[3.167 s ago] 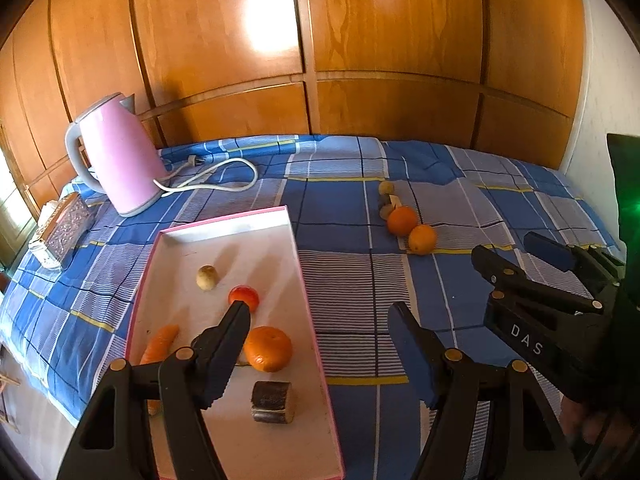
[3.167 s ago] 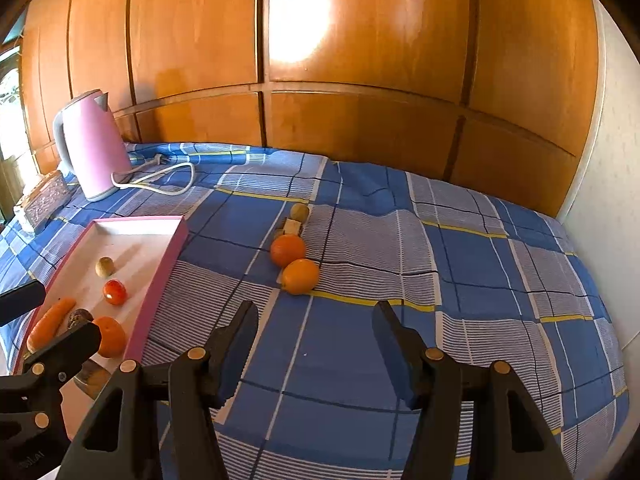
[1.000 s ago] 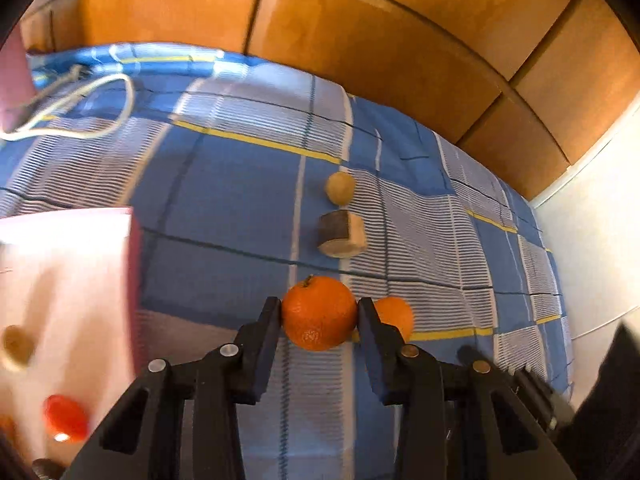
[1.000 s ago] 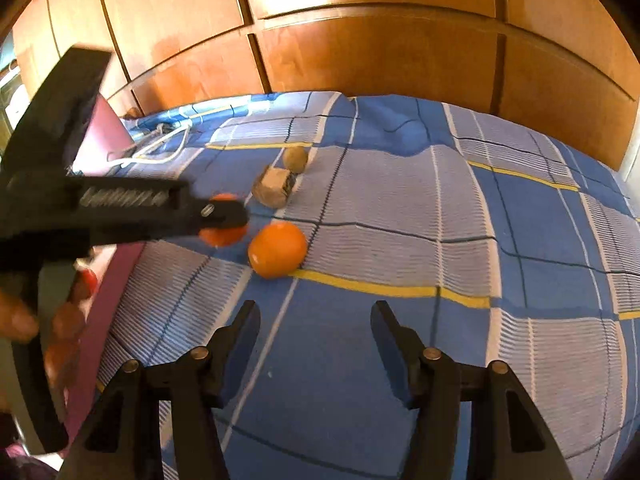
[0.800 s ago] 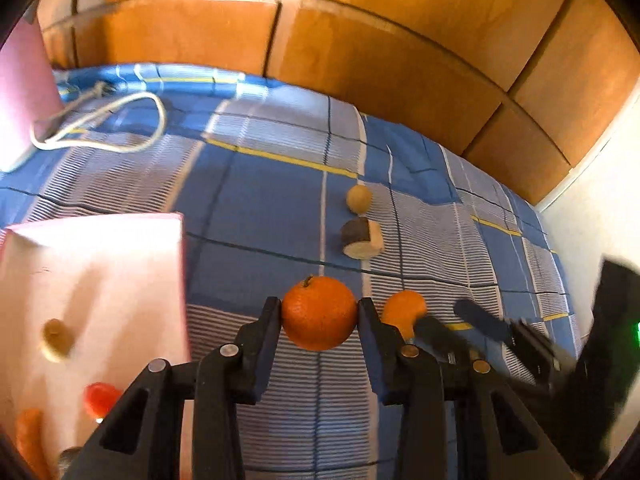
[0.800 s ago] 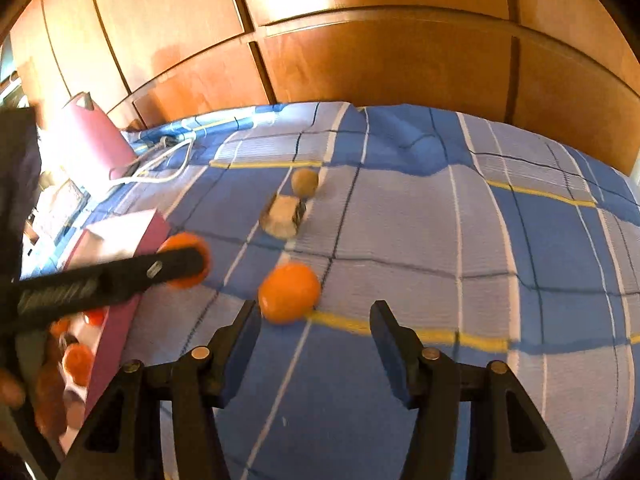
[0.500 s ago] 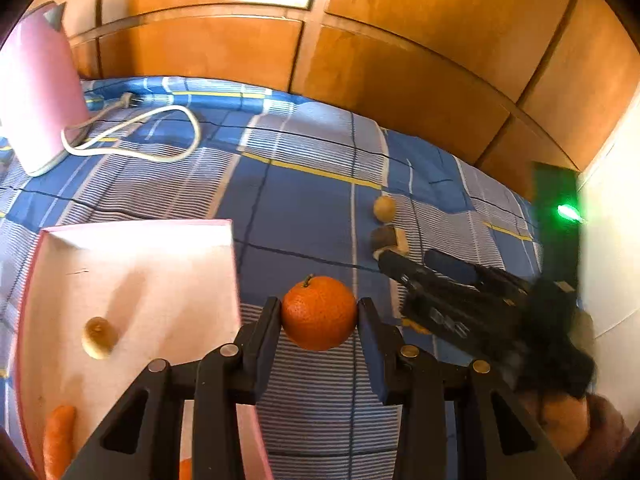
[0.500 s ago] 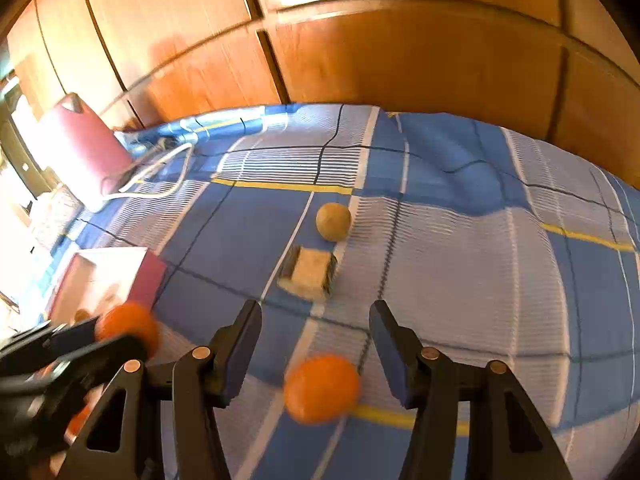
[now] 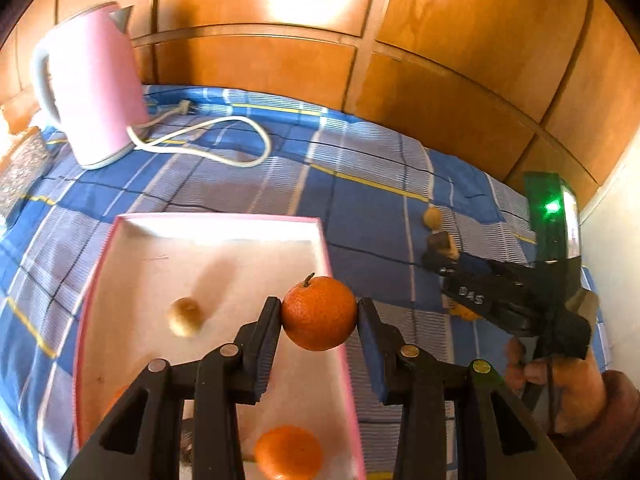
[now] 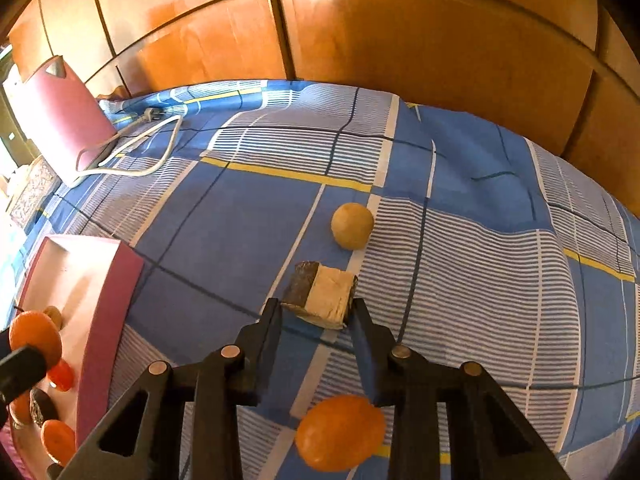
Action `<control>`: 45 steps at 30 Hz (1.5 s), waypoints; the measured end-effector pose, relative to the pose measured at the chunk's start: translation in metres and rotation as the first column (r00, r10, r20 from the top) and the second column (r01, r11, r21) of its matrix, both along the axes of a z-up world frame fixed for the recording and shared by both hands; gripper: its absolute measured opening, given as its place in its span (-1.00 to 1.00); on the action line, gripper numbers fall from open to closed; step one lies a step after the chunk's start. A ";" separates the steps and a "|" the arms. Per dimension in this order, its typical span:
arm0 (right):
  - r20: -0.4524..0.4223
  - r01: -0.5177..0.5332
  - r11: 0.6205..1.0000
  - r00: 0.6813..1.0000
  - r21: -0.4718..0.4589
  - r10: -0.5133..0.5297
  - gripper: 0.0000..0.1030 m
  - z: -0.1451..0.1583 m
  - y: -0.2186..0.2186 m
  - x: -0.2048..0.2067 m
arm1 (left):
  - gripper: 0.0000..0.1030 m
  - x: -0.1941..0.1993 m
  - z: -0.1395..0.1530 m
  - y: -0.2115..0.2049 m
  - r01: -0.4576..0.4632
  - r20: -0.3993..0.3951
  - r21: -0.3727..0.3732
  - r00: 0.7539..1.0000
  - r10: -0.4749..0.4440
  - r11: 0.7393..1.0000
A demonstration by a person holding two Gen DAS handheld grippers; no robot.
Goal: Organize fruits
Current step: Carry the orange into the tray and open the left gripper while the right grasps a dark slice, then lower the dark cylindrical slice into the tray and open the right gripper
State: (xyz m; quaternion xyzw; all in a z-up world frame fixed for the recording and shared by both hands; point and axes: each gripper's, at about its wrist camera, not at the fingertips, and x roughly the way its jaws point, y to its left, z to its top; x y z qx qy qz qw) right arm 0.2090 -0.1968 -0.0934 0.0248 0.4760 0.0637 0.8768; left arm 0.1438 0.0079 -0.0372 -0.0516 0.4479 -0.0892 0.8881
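Both claws now on fruit: L claw (image 9: pixel 319 312), R claw (image 10: pixel 315 312).

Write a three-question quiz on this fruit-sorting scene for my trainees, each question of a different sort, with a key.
1. True or false: the left hand-held gripper is shut on an orange.
2. Relative to the pink-rimmed tray, the pink kettle stands: A inside it; B beyond it, on the checked cloth; C stacked under it.
3. Short answer: in the right wrist view, which lies nearer the wooden panels, the round tan fruit or the block?

Key: 1 true; 2 B; 3 the round tan fruit.
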 end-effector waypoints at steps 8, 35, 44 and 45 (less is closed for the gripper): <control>0.054 -0.056 0.998 0.997 0.002 0.055 -0.33 0.024 0.018 -0.022 | -0.22 -0.018 -0.006 0.035 -0.104 -0.004 0.040 0.995 0.104 0.994; 0.049 -0.372 0.918 0.928 0.137 0.369 -0.24 0.052 0.145 -0.105 | 0.53 -0.090 0.018 0.110 -0.304 0.081 0.008 0.950 0.302 0.953; 0.083 -0.200 0.969 0.978 0.145 0.190 -0.23 0.059 0.080 -0.110 | 0.53 -0.085 0.023 0.077 -0.212 0.090 0.014 0.973 0.210 0.977; 0.083 -0.161 0.977 0.985 0.142 0.151 -0.23 0.057 0.065 -0.109 | 0.53 -0.083 0.023 0.072 -0.200 0.088 0.014 0.976 0.198 0.980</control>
